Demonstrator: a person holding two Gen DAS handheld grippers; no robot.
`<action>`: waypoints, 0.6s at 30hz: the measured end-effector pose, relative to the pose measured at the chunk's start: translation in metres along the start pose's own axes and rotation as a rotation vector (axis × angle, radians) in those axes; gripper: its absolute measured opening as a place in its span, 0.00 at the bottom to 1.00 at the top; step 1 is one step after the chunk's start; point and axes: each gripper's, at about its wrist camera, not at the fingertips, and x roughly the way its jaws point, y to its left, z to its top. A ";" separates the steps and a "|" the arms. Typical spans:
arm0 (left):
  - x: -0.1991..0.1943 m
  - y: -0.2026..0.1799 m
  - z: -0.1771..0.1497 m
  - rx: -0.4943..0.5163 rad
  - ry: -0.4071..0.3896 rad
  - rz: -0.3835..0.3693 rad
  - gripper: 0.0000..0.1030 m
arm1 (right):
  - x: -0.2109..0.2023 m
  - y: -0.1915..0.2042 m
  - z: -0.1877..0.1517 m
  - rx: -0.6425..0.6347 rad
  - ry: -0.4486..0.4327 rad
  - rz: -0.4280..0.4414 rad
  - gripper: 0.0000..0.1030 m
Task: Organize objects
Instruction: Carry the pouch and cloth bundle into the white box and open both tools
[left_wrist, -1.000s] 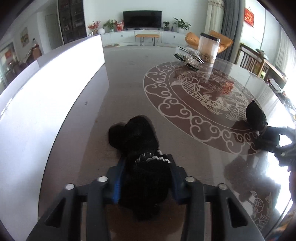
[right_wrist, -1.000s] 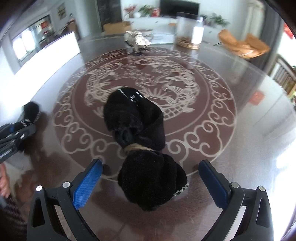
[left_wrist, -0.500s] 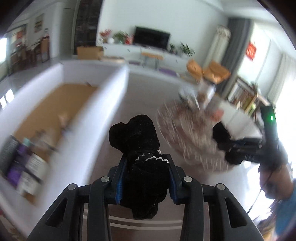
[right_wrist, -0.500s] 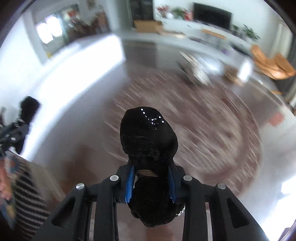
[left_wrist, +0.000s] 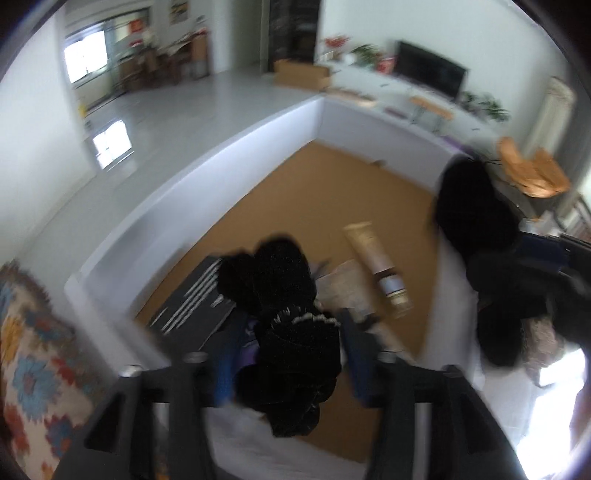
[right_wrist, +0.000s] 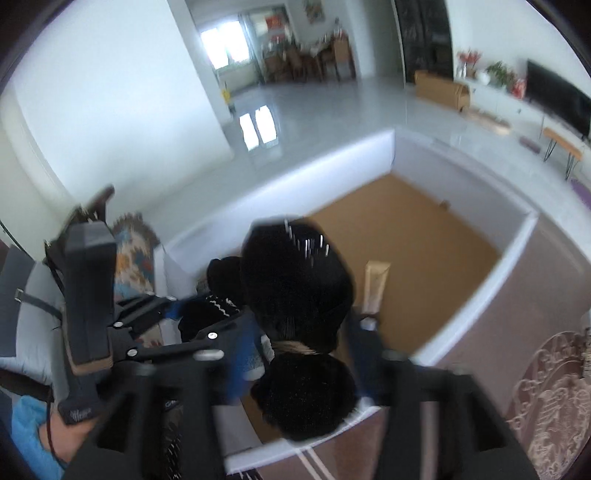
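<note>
My left gripper (left_wrist: 288, 358) hangs over the near end of a white-walled box (left_wrist: 207, 162) with a brown floor. A black fuzzy bundle with white lace trim (left_wrist: 291, 332) sits between its blue pads, and the jaws are opening, with small gaps at both sides. My right gripper (right_wrist: 303, 354) is over the same box (right_wrist: 517, 236). Its jaws are opening too, around a black fuzzy bundle tied with a tan band (right_wrist: 299, 280). That bundle (left_wrist: 476, 229) also shows at the right of the left wrist view. Both views are blurred.
In the box lie a gold tube (left_wrist: 380, 273), a black striped packet (left_wrist: 199, 295) and a paper packet (left_wrist: 343, 284). A patterned cushion (left_wrist: 26, 332) sits left of the box, and the brown patterned table (right_wrist: 554, 387) borders it on the right. A hand (right_wrist: 62, 439) holds the left gripper.
Both grippers left the table with their bundles and swung left over the white box. The right one first closed on its bundle. Both sets of jaws now stand wider.
</note>
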 end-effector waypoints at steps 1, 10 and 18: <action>0.001 0.004 -0.002 -0.014 -0.001 0.017 0.83 | 0.007 0.003 -0.002 -0.005 0.004 -0.011 0.73; -0.045 -0.015 -0.040 -0.001 -0.167 -0.034 0.85 | -0.035 -0.045 -0.070 -0.018 -0.168 -0.178 0.98; -0.077 -0.123 -0.050 0.161 -0.242 -0.158 0.92 | -0.061 -0.196 -0.212 0.198 -0.068 -0.470 0.98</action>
